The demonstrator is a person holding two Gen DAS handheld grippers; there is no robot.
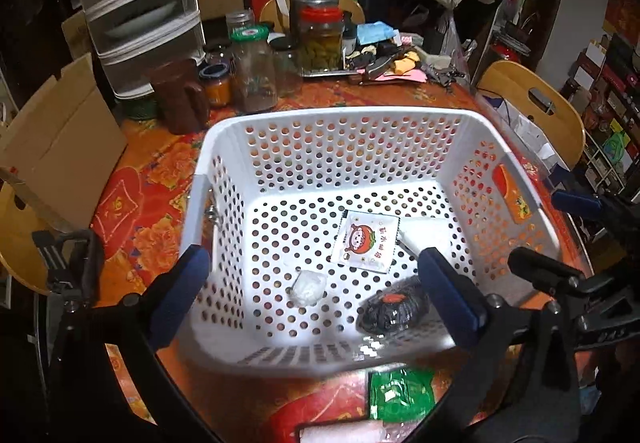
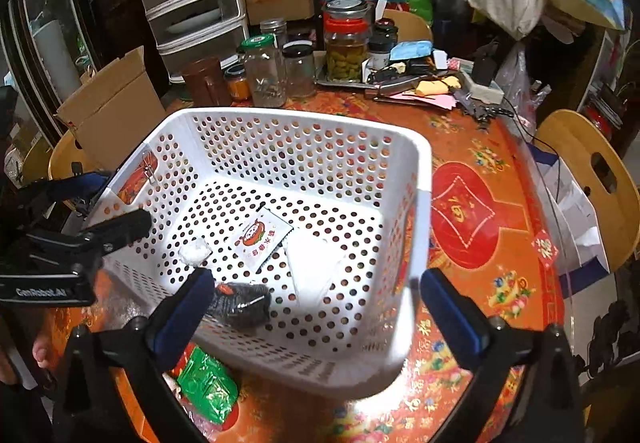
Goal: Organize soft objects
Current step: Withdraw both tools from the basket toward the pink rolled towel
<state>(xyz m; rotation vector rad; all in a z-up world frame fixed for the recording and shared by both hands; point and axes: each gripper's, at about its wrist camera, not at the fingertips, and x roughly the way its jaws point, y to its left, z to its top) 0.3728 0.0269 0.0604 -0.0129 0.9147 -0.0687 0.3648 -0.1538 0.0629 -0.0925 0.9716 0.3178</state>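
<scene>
A white perforated basket [image 1: 340, 115] [image 2: 304, 119] stands on the red flowered tablecloth. On its floor lie a white sachet with a cartoon print [image 1: 366, 241] [image 2: 260, 239], a small crumpled white lump [image 1: 307, 288] [image 2: 195, 253], a black pack with a red label [image 1: 394, 307] [image 2: 242, 301] and a flat white packet [image 1: 424, 233] [image 2: 316, 263]. My left gripper [image 1: 316, 295] [image 2: 100, 205] hangs open over the basket's near left side, holding nothing. My right gripper [image 2: 316, 313] [image 1: 560, 235] is open and empty above the near right corner. A green packet [image 1: 400, 395] [image 2: 206, 387] lies on the table in front of the basket.
Behind the basket stand glass jars [image 1: 256, 71] [image 2: 264, 71], a brown mug [image 1: 180, 95] and a pickle jar [image 1: 322, 39]. A drawer unit [image 1: 140, 3] and a cardboard box [image 1: 60, 147] are at the back left. Wooden chairs [image 2: 592, 163] ring the table. A white roll [image 1: 344, 433] lies at the near edge.
</scene>
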